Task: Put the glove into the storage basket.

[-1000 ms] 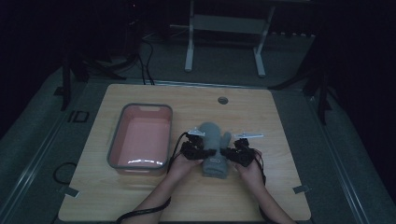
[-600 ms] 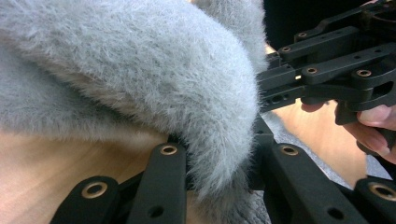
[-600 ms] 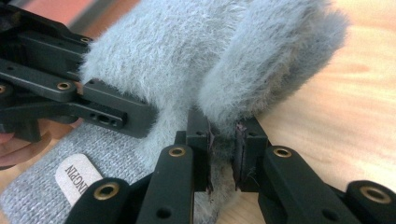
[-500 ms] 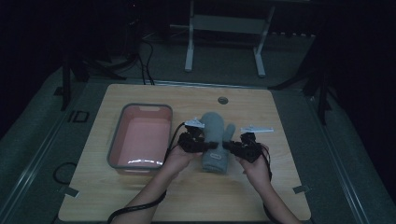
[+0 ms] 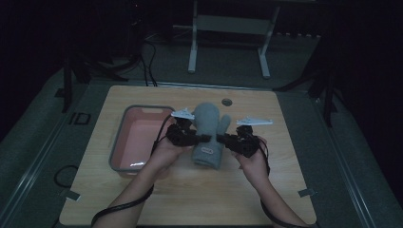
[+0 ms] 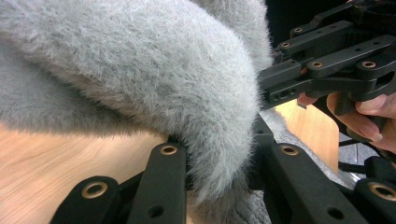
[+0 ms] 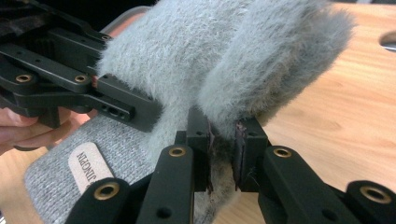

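Note:
A grey fuzzy mitten (image 5: 209, 122) with a knitted cuff and a pale label (image 7: 88, 169) hangs between the two grippers above the wooden table (image 5: 190, 190). My left gripper (image 5: 202, 139) comes in from the left and is shut on the mitten's left edge. In the left gripper view the fur (image 6: 140, 70) bulges over my left gripper (image 6: 219, 163), whose jaws pinch it. My right gripper (image 5: 223, 139) is shut on the opposite edge. In the right gripper view my right gripper (image 7: 223, 154) has fur squeezed between its pads, and the left gripper (image 7: 116, 105) bites the mitten (image 7: 224, 51) from the other side.
A pink basin (image 5: 119, 142) with a grey rim stands on the table left of the hands. A round hole (image 5: 226, 101) lies near the table's far edge. A metal stand's legs (image 5: 192, 57) are on the floor beyond the table.
Both hands have risen and carried the mitten up off the table. The grip of each gripper on it is unchanged.

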Motion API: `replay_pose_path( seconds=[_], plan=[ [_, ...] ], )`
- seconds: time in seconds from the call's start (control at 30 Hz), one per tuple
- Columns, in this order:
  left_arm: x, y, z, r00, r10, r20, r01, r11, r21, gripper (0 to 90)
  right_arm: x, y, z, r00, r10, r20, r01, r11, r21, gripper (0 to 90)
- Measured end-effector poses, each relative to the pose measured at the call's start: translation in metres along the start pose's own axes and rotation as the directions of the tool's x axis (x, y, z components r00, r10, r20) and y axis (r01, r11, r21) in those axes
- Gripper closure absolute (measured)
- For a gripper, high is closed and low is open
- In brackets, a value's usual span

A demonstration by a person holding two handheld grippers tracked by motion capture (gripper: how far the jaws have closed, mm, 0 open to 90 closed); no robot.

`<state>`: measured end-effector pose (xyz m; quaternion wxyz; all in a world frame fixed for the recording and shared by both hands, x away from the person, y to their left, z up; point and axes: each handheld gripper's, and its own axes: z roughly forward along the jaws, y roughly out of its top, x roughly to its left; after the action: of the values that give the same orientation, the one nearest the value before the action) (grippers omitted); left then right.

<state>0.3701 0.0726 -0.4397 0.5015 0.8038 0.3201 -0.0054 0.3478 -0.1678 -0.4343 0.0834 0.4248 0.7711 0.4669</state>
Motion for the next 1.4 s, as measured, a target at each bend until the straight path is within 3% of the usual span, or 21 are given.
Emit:
replay_pose_path(
  seconds=[0.3, 0.57, 1.0, 1.23, 1.27, 1.4],
  plan=[
    [0.018, -0.004, -0.041, 0.9997, -0.015, -0.018, 0.014, 0.9997, -0.021, 75.4, 0.032, 0.025, 0.025, 0.9983, -0.033, -0.047, 0.033, 0.999, -0.005, 79.3],
    [0.038, -0.016, -0.08, 0.9971, -0.035, -0.067, 0.034, 0.9992, -0.022, 75.4, 0.057, 0.039, 0.055, 0.9953, -0.044, -0.086, 0.045, 0.999, 0.006, 79.3],
    [0.065, -0.04, -0.133, 0.9861, -0.083, -0.144, 0.08, 0.9965, -0.026, 75.3, 0.099, 0.055, 0.106, 0.9872, -0.047, -0.152, 0.053, 0.998, 0.036, 79.2],
    [0.078, -0.054, -0.138, 0.9803, -0.112, -0.163, 0.112, 0.9936, -0.009, 75.2, 0.11, 0.052, 0.13, 0.9864, -0.056, -0.155, 0.067, 0.995, 0.072, 79.2],
    [0.086, -0.063, -0.133, 0.9754, -0.138, -0.172, 0.142, 0.9897, 0.013, 75.2, 0.109, 0.048, 0.139, 0.9872, -0.052, -0.151, 0.067, 0.993, 0.093, 79.2],
    [0.093, -0.073, -0.123, 0.9694, -0.158, -0.188, 0.17, 0.9841, 0.049, 75.2, 0.104, 0.039, 0.154, 0.9889, -0.031, -0.146, 0.052, 0.989, 0.141, 79.2]
  ],
)
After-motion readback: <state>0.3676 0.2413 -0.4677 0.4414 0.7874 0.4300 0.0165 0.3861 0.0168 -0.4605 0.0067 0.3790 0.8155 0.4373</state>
